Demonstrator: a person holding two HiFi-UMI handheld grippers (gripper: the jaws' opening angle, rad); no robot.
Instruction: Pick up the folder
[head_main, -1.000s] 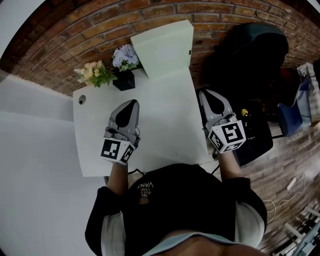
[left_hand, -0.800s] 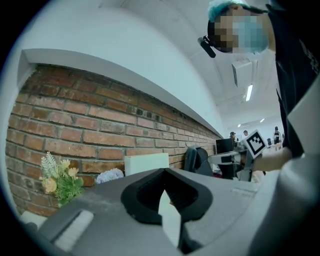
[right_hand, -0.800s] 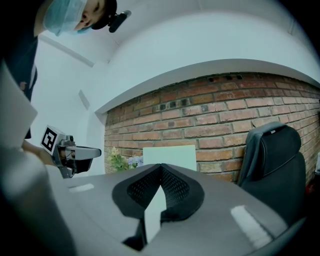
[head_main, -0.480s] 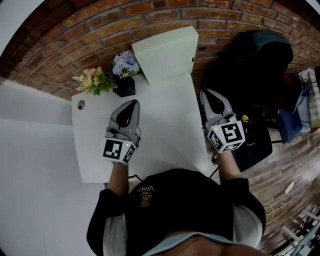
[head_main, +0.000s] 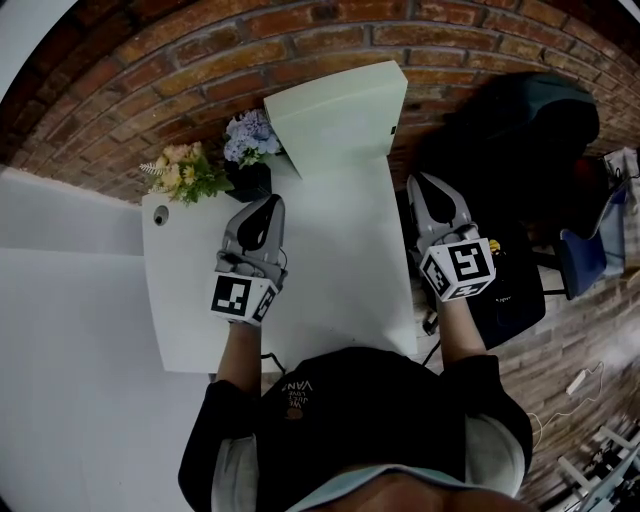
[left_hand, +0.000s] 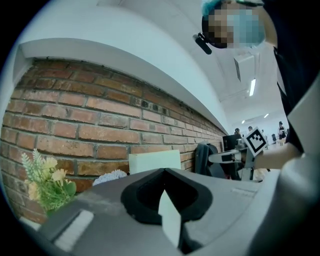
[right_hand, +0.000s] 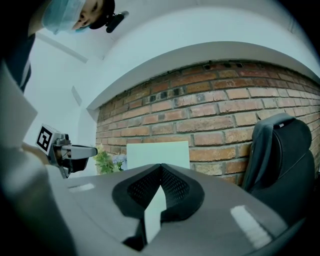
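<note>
A pale green folder (head_main: 335, 110) stands upright at the far end of the white table (head_main: 340, 250), leaning on the brick wall. It also shows as a pale rectangle in the left gripper view (left_hand: 154, 161) and the right gripper view (right_hand: 157, 153). My left gripper (head_main: 267, 205) hovers over the table's left half, shut and empty, pointing at the wall short of the folder. My right gripper (head_main: 425, 181) is at the table's right edge, shut and empty as well, level with the left one. Each gripper sees the other: the right gripper (left_hand: 225, 157) and the left gripper (right_hand: 90, 150).
Yellow flowers (head_main: 185, 170) and pale blue flowers (head_main: 250, 138) in a black pot stand at the table's far left, beside the folder. A black office chair (head_main: 530, 130) and a black bag (head_main: 510, 285) are right of the table. A cable hole (head_main: 161, 212) is at the table's left corner.
Both grippers have moved forward along the table toward the folder and the wall. Their jaws have stayed shut.
</note>
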